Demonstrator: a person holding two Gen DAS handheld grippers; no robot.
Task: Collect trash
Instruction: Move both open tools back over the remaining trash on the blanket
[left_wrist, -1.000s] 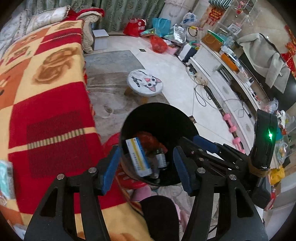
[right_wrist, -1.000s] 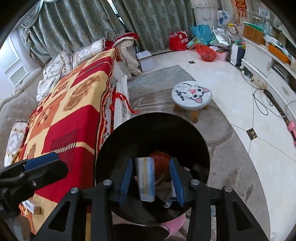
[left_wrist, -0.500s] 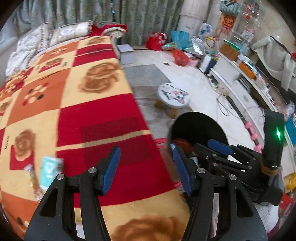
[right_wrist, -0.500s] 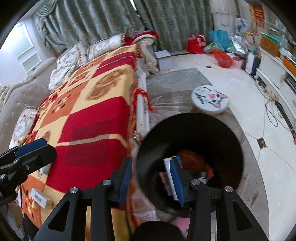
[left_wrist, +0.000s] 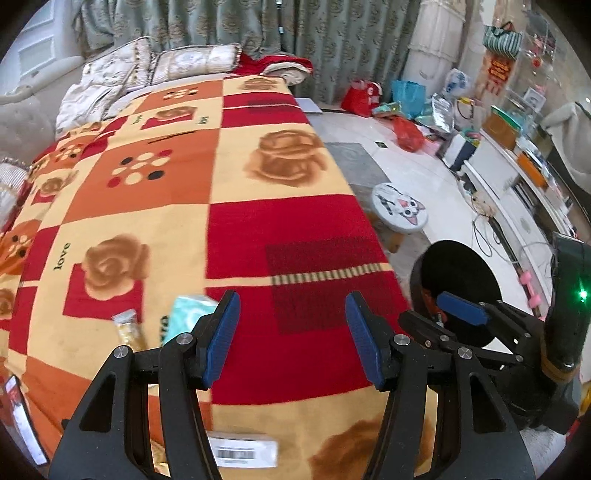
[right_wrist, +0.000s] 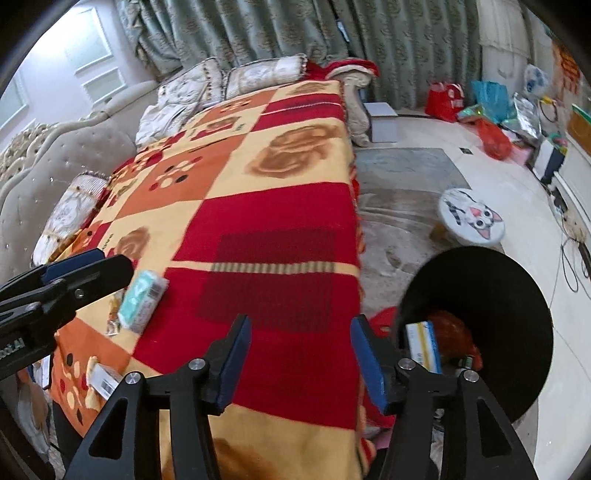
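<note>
My left gripper hangs open over the red and yellow blanket, with nothing between its fingers. A teal tissue pack and a gold snack wrapper lie just left of it, and a white barcoded box lies under its frame. My right gripper also hovers over the blanket, its jaws opening and empty. To its right stands the black bin, holding a blue and white box and orange-red trash. The tissue pack lies beside the left gripper.
The bed's right edge drops to a grey rug with a cat-face stool behind the bin. Pillows are piled at the far end. Bags and cables clutter the floor by the white cabinet.
Both grippers have swung left from above the bin to over the blanket. The right jaws stand wider than before. The blue and white box stays in the bin.
</note>
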